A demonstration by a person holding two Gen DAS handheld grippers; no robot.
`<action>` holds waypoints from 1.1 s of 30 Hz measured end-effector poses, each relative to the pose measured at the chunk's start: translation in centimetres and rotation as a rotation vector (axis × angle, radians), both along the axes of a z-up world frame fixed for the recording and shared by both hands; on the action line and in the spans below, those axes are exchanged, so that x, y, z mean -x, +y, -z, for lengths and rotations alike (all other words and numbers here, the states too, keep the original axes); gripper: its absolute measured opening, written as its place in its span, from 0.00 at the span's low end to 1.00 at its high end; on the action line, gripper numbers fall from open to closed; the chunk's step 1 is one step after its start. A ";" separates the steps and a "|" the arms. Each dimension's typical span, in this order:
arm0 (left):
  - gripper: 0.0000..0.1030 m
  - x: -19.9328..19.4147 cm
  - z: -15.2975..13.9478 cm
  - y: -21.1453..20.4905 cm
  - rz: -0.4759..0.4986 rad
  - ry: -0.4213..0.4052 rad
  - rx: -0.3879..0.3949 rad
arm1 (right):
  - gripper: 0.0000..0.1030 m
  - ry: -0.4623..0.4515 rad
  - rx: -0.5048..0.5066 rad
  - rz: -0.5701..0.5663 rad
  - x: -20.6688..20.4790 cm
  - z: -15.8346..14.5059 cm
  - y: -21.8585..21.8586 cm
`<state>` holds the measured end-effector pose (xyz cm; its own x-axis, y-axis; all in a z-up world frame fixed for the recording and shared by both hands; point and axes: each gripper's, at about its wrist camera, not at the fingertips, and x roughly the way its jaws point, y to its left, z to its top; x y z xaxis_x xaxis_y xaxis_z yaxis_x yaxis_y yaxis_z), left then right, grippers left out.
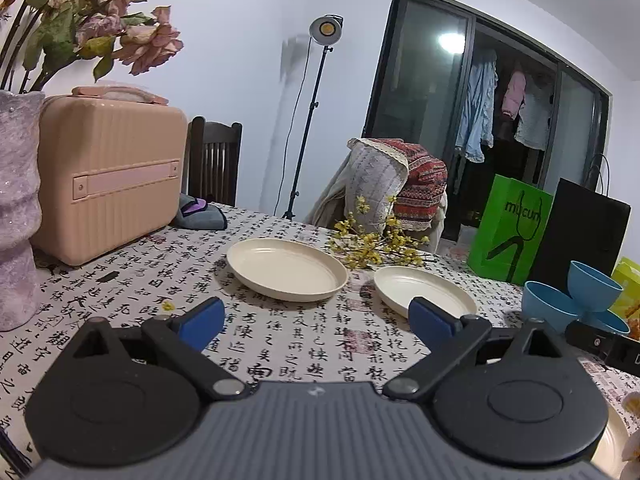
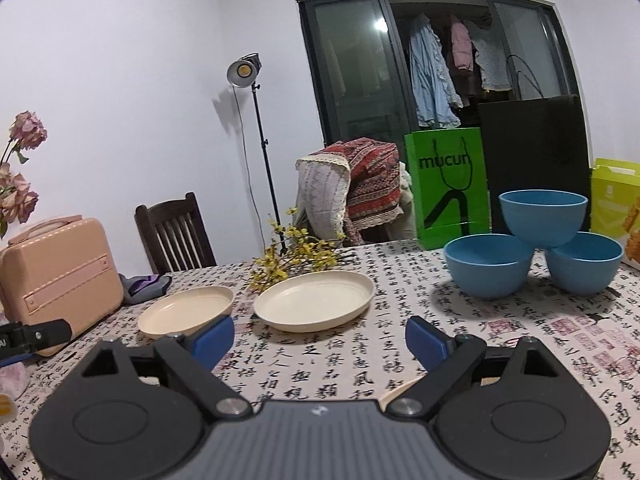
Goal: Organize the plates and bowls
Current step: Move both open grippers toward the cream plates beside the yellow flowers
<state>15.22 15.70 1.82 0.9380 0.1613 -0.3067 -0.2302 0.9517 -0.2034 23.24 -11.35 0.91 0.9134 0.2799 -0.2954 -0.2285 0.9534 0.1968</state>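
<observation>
White walls, dark window, lit studio lamp.

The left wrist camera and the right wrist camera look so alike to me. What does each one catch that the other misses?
Only the left wrist view shows the purple vase holding the dried flowers.

Only the right wrist view shows all three blue bowls complete: the top bowl resting on the left bowl and the right bowl.

Both show two cream plates, the left plate and the right plate, the pink case, the green bag, the yellow sprigs and the patterned tablecloth. Each view shows its own tool, left tool and right tool, open and empty.
</observation>
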 end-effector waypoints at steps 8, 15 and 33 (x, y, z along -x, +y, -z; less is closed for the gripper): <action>0.97 -0.8 0.4 2.5 -0.023 0.007 0.004 | 0.90 0.007 0.015 -0.029 -1.2 0.2 3.2; 0.97 -2.0 0.6 4.5 -0.031 0.014 0.013 | 0.90 0.015 0.027 -0.057 -2.3 0.4 6.4; 0.97 -5.7 0.7 8.6 -0.050 0.029 0.027 | 0.90 0.065 0.024 -0.076 -6.3 0.8 12.9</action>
